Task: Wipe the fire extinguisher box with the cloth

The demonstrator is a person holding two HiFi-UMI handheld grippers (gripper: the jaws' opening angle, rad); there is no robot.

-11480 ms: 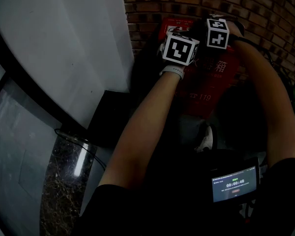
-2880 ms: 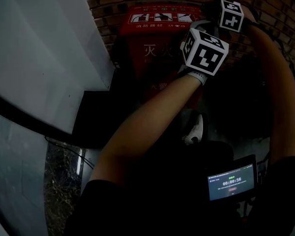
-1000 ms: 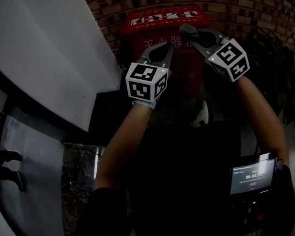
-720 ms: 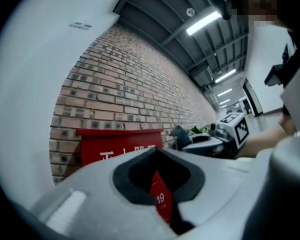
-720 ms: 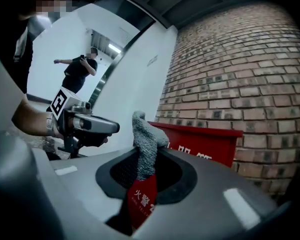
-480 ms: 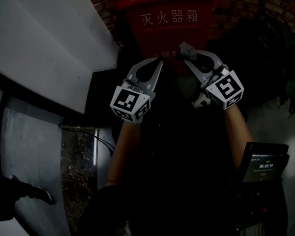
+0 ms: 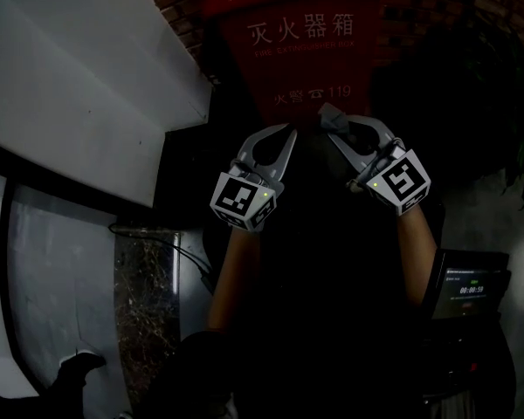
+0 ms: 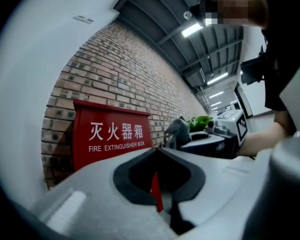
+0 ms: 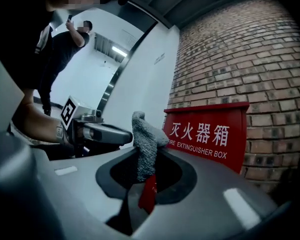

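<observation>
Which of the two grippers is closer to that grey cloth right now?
Right. The right gripper has the grey cloth pinched in its jaws, its end sticking up above them. The left gripper sits beside it to the left, jaws shut, not touching the cloth.

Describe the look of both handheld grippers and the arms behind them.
The left gripper and right gripper are light grey plastic, each tapering to two curved jaws around a dark-lined opening. Each carries a white cube with black square markers and a small green light. The forearms are bare of sleeves.
</observation>
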